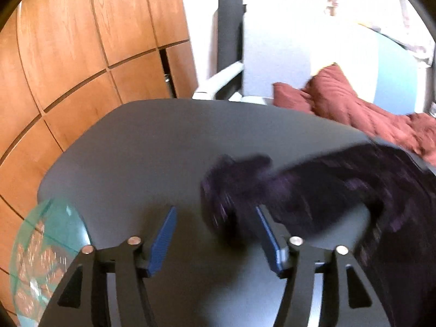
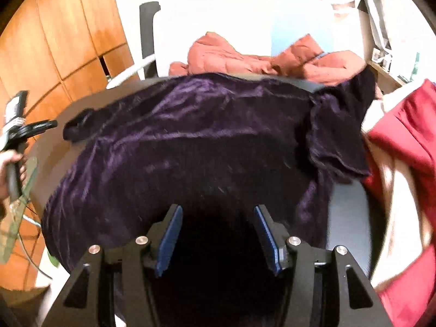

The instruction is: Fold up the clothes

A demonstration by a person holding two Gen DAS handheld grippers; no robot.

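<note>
While blurred, the left wrist view shows the left gripper [image 1: 215, 220], jaws apart and empty, over bare grey tabletop [image 1: 141, 147]; one purple garment [image 1: 340, 190] lies right, its sleeve just beside the right pad.

Right wrist view: right gripper [image 2: 216, 219], jaws apart above it; garment spans the tabletop edge to edge; one rust garment [image 2: 245, 60] beyond the far edge.

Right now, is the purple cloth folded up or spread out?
Mostly spread out. The purple cloth lies wide across the table, wrinkled, with only its right corner flopped over itself. No neat fold shows yet.
</note>
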